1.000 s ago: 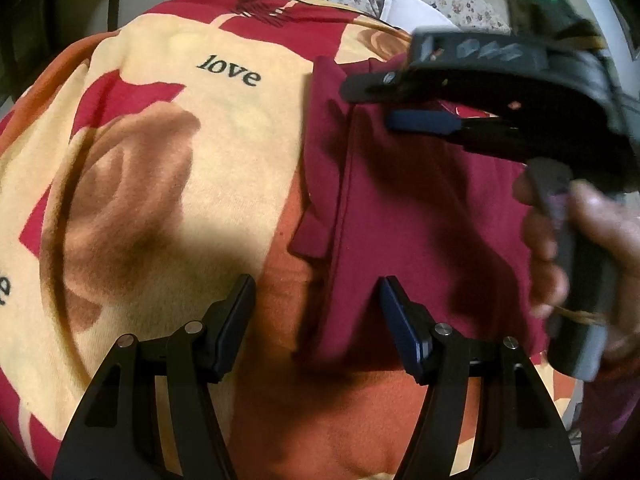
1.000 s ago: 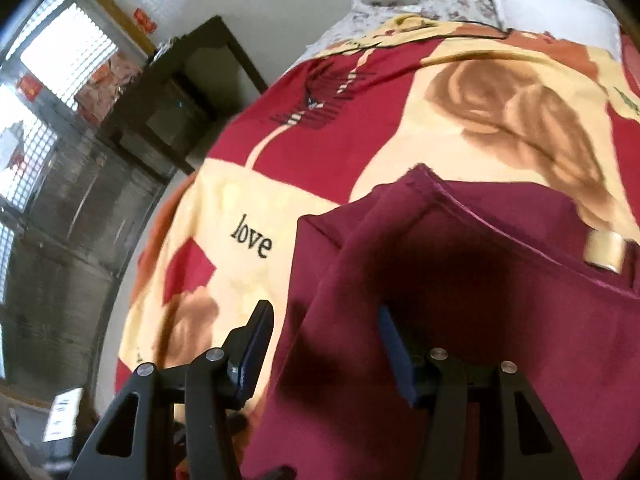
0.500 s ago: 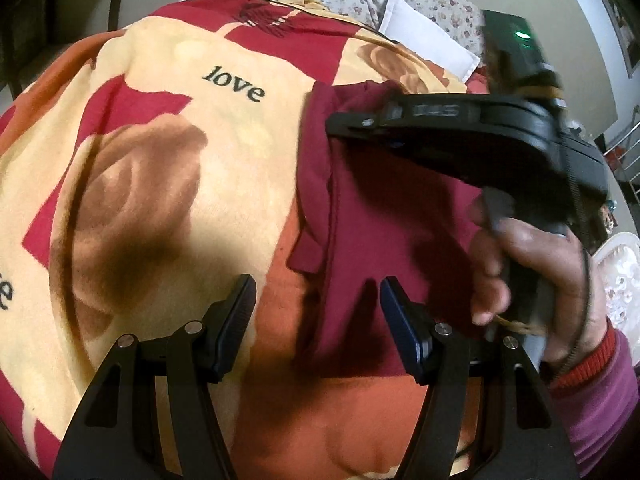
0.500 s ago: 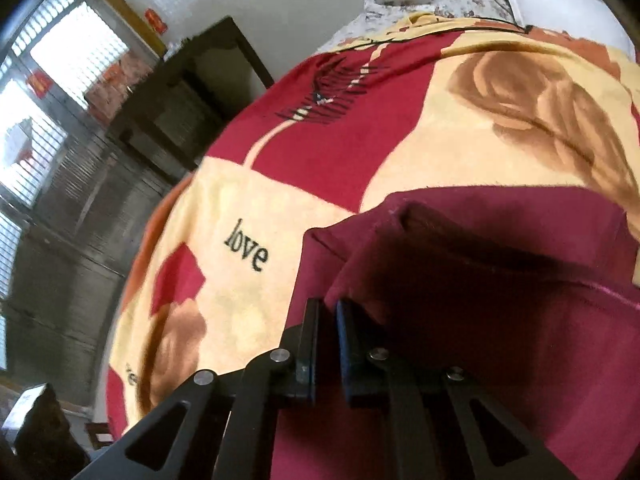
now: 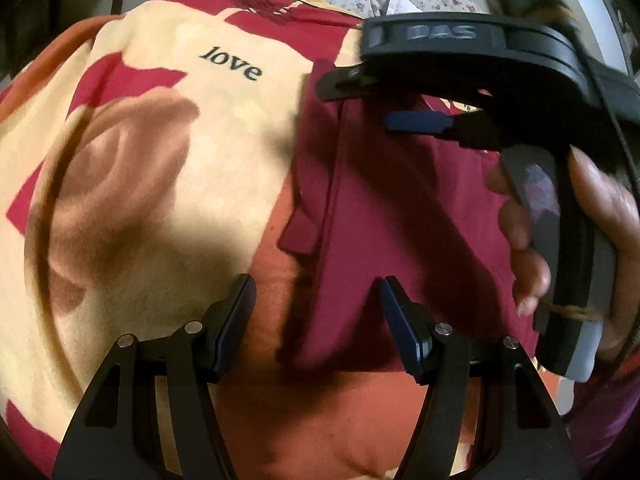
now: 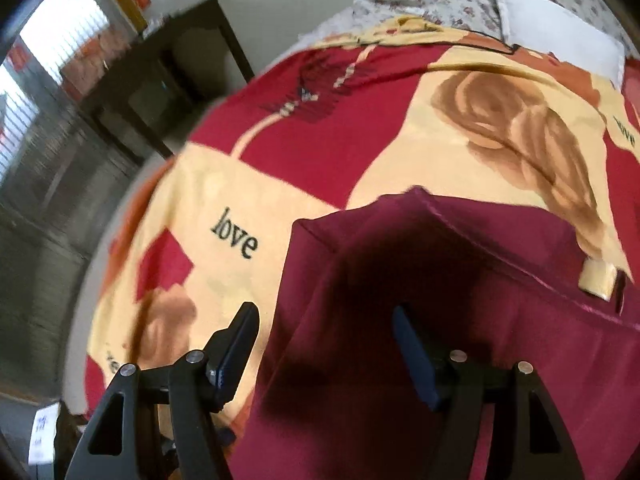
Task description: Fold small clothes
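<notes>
Both the left gripper (image 5: 316, 312) and right gripper (image 6: 324, 344) hover wide and empty over the partly folded maroon cotton garment (image 5: 400, 220) on the rose-print fleece blanket (image 5: 160, 152), where careless gripping could likely snag blanket too.

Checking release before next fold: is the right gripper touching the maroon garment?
Cannot tell. Right wrist view shows the right gripper open over the maroon garment, nothing between its fingers, but contact underneath is hidden; the left wrist view is blurred.
</notes>
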Available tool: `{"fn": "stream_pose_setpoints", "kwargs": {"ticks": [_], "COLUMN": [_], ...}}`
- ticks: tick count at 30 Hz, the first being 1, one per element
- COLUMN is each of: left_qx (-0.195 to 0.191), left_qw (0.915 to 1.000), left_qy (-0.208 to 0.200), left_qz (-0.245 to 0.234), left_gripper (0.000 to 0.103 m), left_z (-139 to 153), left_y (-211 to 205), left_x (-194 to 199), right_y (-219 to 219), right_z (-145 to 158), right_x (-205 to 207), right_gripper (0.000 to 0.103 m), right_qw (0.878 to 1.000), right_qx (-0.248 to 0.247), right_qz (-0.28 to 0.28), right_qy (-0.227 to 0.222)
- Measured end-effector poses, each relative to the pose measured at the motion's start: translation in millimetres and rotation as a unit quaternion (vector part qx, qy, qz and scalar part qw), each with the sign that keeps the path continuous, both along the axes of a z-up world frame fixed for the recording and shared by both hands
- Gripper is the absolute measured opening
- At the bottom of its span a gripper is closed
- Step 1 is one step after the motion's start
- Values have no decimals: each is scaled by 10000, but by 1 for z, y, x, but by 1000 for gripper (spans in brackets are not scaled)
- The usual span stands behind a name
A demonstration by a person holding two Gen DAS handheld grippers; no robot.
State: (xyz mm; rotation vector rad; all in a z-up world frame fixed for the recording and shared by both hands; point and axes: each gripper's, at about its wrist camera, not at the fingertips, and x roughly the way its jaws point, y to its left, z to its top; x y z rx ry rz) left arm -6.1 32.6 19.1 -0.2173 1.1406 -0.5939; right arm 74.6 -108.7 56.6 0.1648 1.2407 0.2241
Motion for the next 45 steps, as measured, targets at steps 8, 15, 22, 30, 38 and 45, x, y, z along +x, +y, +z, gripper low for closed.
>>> {"fn": "stream_pose_setpoints", "kwargs": {"ticks": [8,15,22,30,38,45], "left_qx": [-123,-47,58,46,-226,-696], "left_qw": [9999,10000,9999,9987,9985,9968], "left_qy": [12,-46,-109,-501,-475,-275], "left_qz": [6,12,61,35,-176,-275], "left_gripper": [65,65,65,65,65,38], "left_z": [-4,-2,1,5,1,-7], "left_y": [6,9,4,-5,-13,-12], "left_x": [6,-5,-6,-1,7,-1], "right_y": [27,10,-20,-45,-52,-42], "right_z": [-21,-20,-3,15,17,13], "right_x": [17,16,-4,-28,-32,-22], "right_gripper": [82,76,20,15,14,16], "right_qw": [9964,9991,9995,9961,9941,9973], "right_qx": [-813,-397,96,772,989,688], "right_qz": [11,-140,-30,-25,-97,-108], "right_qy": [238,98,-303,-434,-435,-253]}}
